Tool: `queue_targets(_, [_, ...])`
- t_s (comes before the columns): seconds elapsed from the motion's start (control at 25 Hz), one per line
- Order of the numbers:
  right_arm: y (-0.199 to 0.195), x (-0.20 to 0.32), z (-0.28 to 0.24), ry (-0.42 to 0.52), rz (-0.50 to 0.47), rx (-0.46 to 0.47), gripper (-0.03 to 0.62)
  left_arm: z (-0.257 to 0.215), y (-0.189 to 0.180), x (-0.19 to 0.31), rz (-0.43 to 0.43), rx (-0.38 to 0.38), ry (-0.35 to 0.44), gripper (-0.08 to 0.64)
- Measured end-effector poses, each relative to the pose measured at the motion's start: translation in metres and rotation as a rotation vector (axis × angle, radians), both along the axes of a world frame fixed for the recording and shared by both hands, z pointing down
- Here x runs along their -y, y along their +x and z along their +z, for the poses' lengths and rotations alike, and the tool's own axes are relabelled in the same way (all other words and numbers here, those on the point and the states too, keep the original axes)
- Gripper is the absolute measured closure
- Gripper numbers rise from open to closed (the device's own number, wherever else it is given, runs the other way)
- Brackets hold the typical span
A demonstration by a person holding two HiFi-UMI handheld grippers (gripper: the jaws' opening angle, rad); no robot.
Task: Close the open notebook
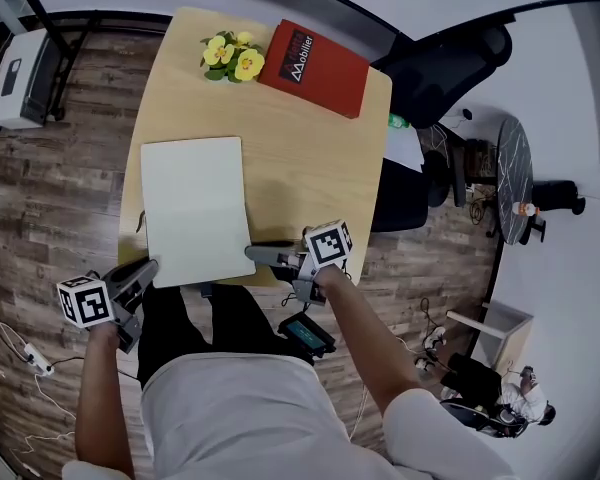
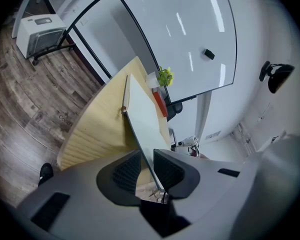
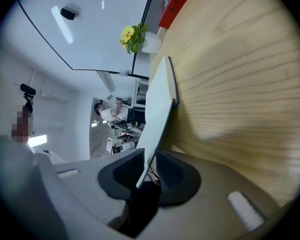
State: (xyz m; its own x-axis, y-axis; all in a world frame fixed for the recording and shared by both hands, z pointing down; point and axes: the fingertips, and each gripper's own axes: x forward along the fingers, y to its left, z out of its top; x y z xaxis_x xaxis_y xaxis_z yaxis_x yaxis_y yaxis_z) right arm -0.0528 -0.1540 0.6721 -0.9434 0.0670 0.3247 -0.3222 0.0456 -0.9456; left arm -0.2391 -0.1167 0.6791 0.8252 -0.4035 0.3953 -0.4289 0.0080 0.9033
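Overhead, the head view shows the white notebook [image 1: 195,208] flat on the wooden table [image 1: 300,158], with yellow flowers [image 1: 232,56] and a red book [image 1: 315,66] at the far end. The left gripper [image 1: 148,268] meets its near left corner and the right gripper [image 1: 255,253] its near right corner; the pads are too small to read here. In the left gripper view, the notebook [image 2: 142,119] runs edge-on between the left gripper's [image 2: 146,166] clenched jaws. Likewise, in the right gripper view the right gripper [image 3: 149,169] pinches the notebook [image 3: 157,104], its inner pages hidden
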Motion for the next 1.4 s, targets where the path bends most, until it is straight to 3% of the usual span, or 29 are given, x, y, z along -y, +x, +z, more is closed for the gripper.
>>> queue_targets(0.28, [-0.007, 0.01, -0.024, -0.022, 0.049, 0.063, 0.518, -0.015, -0.005, 0.006, -0.016, -0.045, -0.024, 0.468])
queue_targets(0.48, [-0.006, 0.017, -0.03, -0.046, 0.093, 0.085, 0.517, -0.033, 0.002, 0.017, -0.112, -0.242, -0.116, 0.472])
queue_targets(0.56, [-0.005, 0.019, -0.031, -0.059, 0.102, 0.088, 0.517, -0.037, 0.004, 0.02, -0.118, -0.282, -0.131, 0.476])
queue_targets(0.68, [-0.004, 0.021, -0.038, -0.083, 0.12, 0.108, 0.515, -0.042, 0.004, 0.022, -0.119, -0.313, -0.131, 0.475])
queue_targets(0.92, [0.007, 0.029, -0.048, -0.042, 0.121, 0.099, 0.508, -0.049, 0.012, 0.027, -0.1, -0.352, -0.133, 0.474])
queue_targets(1.16, [0.036, 0.032, -0.05, -0.049, 0.213, 0.123, 0.506, -0.045, 0.015, 0.028, -0.133, -0.365, -0.16, 0.493])
queue_targets(1.24, [0.047, 0.038, -0.057, 0.054, 0.232, 0.129, 0.506, -0.041, 0.012, 0.028, -0.154, -0.364, -0.169, 0.503])
queue_targets(1.28, [0.052, 0.041, -0.06, 0.162, 0.215, 0.099, 0.505, -0.04, 0.011, 0.029, -0.161, -0.368, -0.173, 0.503])
queue_targets(1.32, [0.056, 0.042, -0.062, 0.303, 0.175, 0.043, 0.496, -0.04, 0.01, 0.03, -0.167, -0.374, -0.176, 0.503])
queue_targets(1.4, [0.059, 0.039, -0.061, 0.618, 0.038, -0.101, 0.392, -0.042, 0.009, 0.031, -0.173, -0.388, -0.181, 0.5])
